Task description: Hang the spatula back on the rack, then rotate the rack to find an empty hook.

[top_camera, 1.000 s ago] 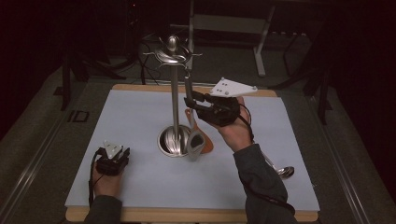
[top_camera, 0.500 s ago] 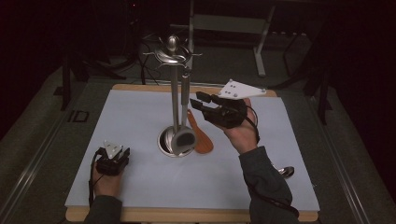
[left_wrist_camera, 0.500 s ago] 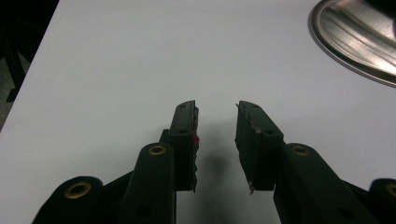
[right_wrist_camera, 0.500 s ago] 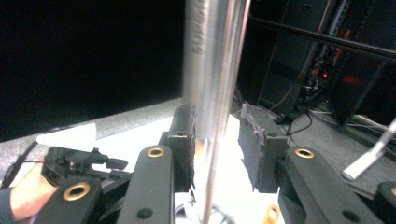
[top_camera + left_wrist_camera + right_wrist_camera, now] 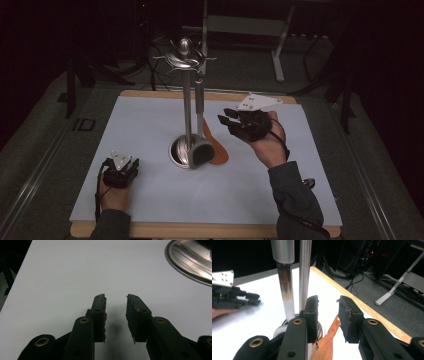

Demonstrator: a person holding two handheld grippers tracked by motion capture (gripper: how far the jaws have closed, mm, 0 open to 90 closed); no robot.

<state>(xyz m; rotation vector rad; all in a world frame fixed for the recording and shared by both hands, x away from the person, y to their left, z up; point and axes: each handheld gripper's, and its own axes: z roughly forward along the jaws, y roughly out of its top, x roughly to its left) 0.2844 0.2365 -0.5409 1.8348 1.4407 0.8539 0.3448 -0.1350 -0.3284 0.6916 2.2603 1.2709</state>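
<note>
Two grippers work over a pale blue mat (image 5: 150, 125) on a wooden-edged table (image 5: 210, 231), dark room beyond. Left gripper (image 5: 122, 166) rests released; right gripper (image 5: 226, 116), unclenched and just narrowing with nothing between, hovers beside the utensil stand (image 5: 186, 100). Wooden spatula (image 5: 216, 150) lies at, perhaps against, its base.

Your left gripper (image 5: 120, 167) rests low by the table's near edge, jaws parted with nothing between them. Your right gripper (image 5: 231, 118) is raised, pointing left; its jaws have just been closing, apparently empty.
</note>
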